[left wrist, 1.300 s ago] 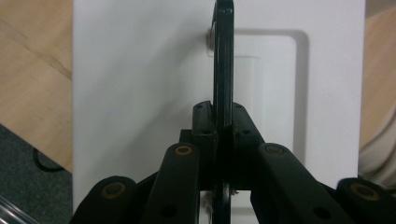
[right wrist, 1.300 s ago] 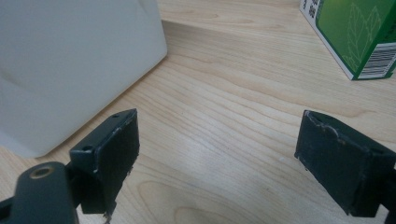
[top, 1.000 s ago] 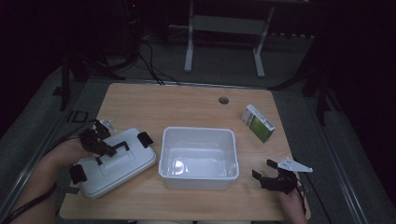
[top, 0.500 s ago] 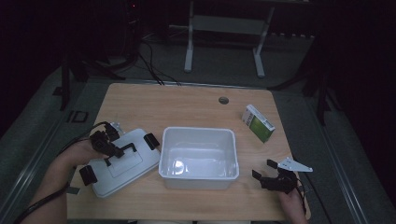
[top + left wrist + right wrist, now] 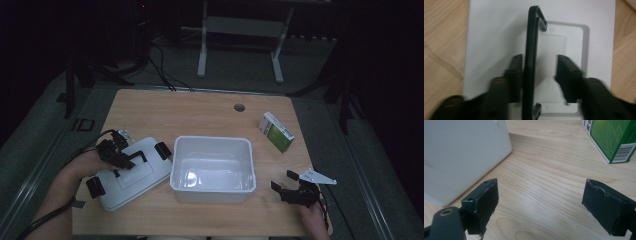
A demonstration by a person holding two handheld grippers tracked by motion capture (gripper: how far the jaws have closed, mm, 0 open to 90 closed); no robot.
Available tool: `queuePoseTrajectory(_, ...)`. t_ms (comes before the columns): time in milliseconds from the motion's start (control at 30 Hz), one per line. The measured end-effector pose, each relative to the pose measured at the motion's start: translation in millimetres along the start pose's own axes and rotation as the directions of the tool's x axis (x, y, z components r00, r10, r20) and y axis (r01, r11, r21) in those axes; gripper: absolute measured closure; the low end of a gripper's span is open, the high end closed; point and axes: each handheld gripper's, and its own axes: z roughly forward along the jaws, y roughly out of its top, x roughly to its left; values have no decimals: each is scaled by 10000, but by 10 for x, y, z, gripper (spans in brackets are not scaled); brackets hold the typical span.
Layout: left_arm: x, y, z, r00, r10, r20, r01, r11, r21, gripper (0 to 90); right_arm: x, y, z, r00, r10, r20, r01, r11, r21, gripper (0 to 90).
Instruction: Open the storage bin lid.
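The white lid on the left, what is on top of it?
On the white lid stands a black handle, between the left tool's open jaws, which have just been opening. The table beneath the lid is covered.

high: above, looking down | gripper views: close, low | shared: white bin

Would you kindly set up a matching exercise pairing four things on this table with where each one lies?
Things:
1. white lid
2. white tub
3. green and white box
4. right gripper

Places:
A. far right part of the table, beyond the right gripper
B. middle of the table, open side up
C. near right corner, jaws apart over bare wood
D. left of the tub, its black handle between the left gripper's jaws, which have just been opening

Pairs: 1-D, 2-B, 3-A, 4-C
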Motion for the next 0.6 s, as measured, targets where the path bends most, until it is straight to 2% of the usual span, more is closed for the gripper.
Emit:
queuePoseTrajectory(33, -1, 3, -14, 9998, -130, -144, 129, 9999, -67, 495, -2, -3, 0, 10000, -18, 35, 18, 10000, 11, 133)
queuePoseTrajectory(133, -2, 5, -54, 9980, -593, -216, 588, 9980, -229, 383, 2, 0, 1, 10000, -59, 17, 59, 10000, 54, 133)
queuePoseTrajectory(167, -5, 0, -66, 9979, -594, -241, 586, 9977, -331, 353, 3, 2, 1, 10000, -57, 7, 57, 10000, 52, 133)
queuePoseTrajectory(267, 10, -25, -80, 9971, -758, 27, 758, 9945, -717, 289, -5, 14, 3, 10000, -75, -5, 75, 10000, 64, 133)
queuePoseTrajectory(333, 8, -33, -76, 9977, -680, -3, 678, 9960, -587, 278, -6, 24, -5, 10000, -15, -55, 15, 10000, 45, 132)
queuePoseTrajectory(367, 2, -38, -76, 9979, -638, 119, 644, 9962, -584, 261, -7, 31, -8, 10000, -9, -42, 10, 10000, 73, 131)
queuePoseTrajectory(500, -31, -48, -72, 9982, -566, -219, 559, 9980, -295, 251, -33, 53, -23, 9996, 288, -31, -287, 9995, 145, 126)
queuePoseTrajectory(567, -34, -54, -92, 9979, -530, -368, 518, 9981, -328, 251, -42, 84, -23, 9986, 523, 57, -525, 9978, 412, 123)
queuePoseTrajectory(600, -35, -56, -105, 9977, -567, -375, 552, 9977, -387, 251, -35, 113, -24, 9984, 488, 298, -505, 9969, 604, 123)
